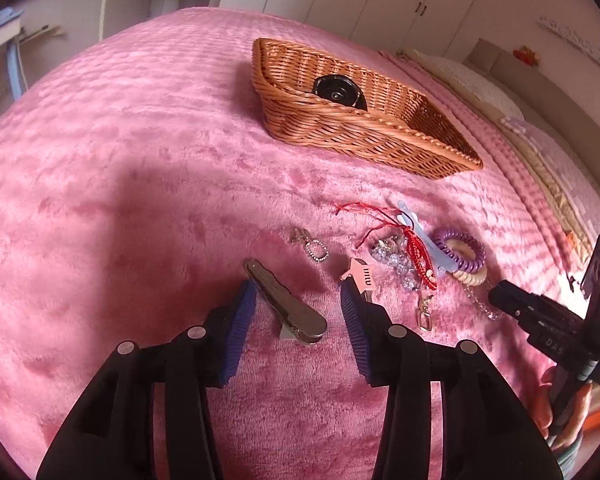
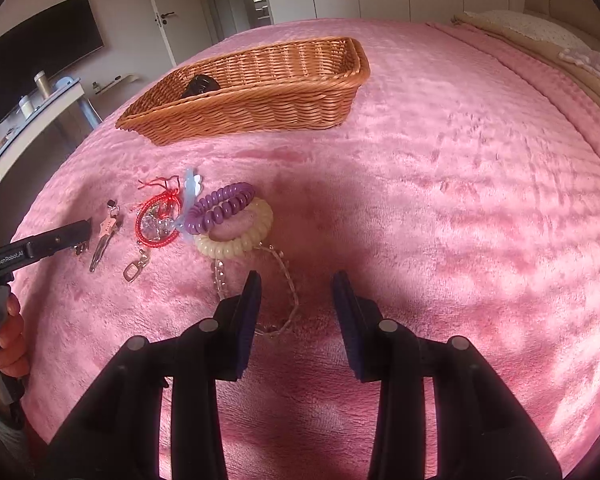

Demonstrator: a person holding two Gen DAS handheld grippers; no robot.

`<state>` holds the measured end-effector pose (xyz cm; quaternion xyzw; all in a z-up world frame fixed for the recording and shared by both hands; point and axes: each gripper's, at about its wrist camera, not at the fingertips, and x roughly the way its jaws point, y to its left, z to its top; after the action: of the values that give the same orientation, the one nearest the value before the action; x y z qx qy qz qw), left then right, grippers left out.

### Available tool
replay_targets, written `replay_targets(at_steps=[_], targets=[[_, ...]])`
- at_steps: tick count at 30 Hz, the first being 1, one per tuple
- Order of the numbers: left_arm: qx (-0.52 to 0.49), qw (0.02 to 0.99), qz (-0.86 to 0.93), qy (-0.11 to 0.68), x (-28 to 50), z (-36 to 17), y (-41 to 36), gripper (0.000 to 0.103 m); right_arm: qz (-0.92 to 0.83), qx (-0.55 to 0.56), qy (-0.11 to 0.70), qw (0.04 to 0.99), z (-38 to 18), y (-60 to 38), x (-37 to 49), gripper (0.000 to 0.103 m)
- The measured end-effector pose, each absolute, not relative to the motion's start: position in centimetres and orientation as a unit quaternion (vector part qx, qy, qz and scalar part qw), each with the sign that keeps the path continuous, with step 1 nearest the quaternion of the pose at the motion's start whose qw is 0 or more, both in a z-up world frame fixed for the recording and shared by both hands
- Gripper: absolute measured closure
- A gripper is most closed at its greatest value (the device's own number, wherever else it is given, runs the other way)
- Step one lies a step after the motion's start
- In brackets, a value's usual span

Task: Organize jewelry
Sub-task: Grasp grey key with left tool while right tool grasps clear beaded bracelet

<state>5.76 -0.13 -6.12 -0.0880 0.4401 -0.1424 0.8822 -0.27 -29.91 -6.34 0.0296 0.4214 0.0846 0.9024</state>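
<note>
Jewelry lies scattered on the pink blanket [image 1: 140, 160] in front of both my grippers, and the wicker basket [image 1: 364, 136] sits farther back on the same blanket, well apart from the pile. Inside the basket I see one dark round object [image 1: 338, 90]; I cannot tell what it is.

My left gripper [image 1: 298, 292] is low over the blanket with its jaws apart. A metal hair clip [image 1: 286, 304] lies between the blue pads, close to the left one, but I see no pad pressing on it. A pink clip [image 1: 358, 276] lies at the tip of the other finger.

My right gripper [image 2: 296, 284] also stands open. A clear beaded bracelet [image 2: 288, 300] lies on the blanket between its fingers, one side running under the left finger; nothing is gripped.

Beyond it, the purple coil hair tie [image 2: 220, 208] rests on the cream coil hair tie [image 2: 236, 236], touching. Just beside them lies the red cord bracelet [image 2: 156, 220], looped around some clear crystal beads [image 2: 158, 226], with a pale blue clip [image 2: 190, 196] between cord and coils. A small metal clasp [image 2: 134, 268] lies nearer me, and a small silver charm [image 1: 316, 250] sits apart toward the left.
</note>
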Motion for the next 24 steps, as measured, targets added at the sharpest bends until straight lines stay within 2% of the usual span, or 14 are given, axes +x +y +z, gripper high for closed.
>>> replay_targets(at_steps=[4, 6, 7, 8, 10, 12, 14, 19, 24], targets=[[-0.053, 0.888, -0.146, 0.432, 5.2, -6.1, -0.6, 0.061, 0.082, 0.008, 0.420, 0.904, -6.4, -29.0, -0.4, 0.068], [-0.044, 0.889, -0.145, 0.431, 5.0, -6.1, -0.6, 0.064, 0.080, -0.007, 0.419, 0.904, -6.4, -28.5, -0.5, 0.068], [-0.037, 0.891, -0.142, 0.431, 4.9, -6.1, -0.6, 0.070, 0.079, -0.015, 0.419, 0.904, -6.4, -28.1, -0.6, 0.070], [-0.030, 0.892, -0.137, 0.430, 4.7, -6.1, -0.6, 0.077, 0.078, -0.020, 0.419, 0.904, -6.5, -27.9, -0.6, 0.076], [-0.026, 0.893, -0.134, 0.430, 4.2, -6.1, -0.3, 0.082, 0.079, -0.028, 0.420, 0.903, -6.5, -27.5, -0.8, 0.085], [-0.036, 0.892, -0.143, 0.428, 3.8, -6.0, 0.3, 0.082, 0.077, -0.031, 0.420, 0.904, -6.5, -27.3, -1.0, 0.093], [-0.042, 0.892, -0.150, 0.424, 3.4, -6.0, 0.7, 0.082, 0.073, -0.033, 0.419, 0.904, -6.5, -27.1, -1.4, 0.096], [-0.052, 0.895, -0.163, 0.412, 2.2, -5.7, 1.1, 0.082, 0.075, -0.019, 0.417, 0.905, -6.1, -26.9, -2.7, 0.097], [-0.055, 0.899, -0.178, 0.397, 0.9, -5.0, 1.1, 0.082, 0.118, 0.051, 0.420, 0.898, -5.2, -28.0, -4.3, 0.097]])
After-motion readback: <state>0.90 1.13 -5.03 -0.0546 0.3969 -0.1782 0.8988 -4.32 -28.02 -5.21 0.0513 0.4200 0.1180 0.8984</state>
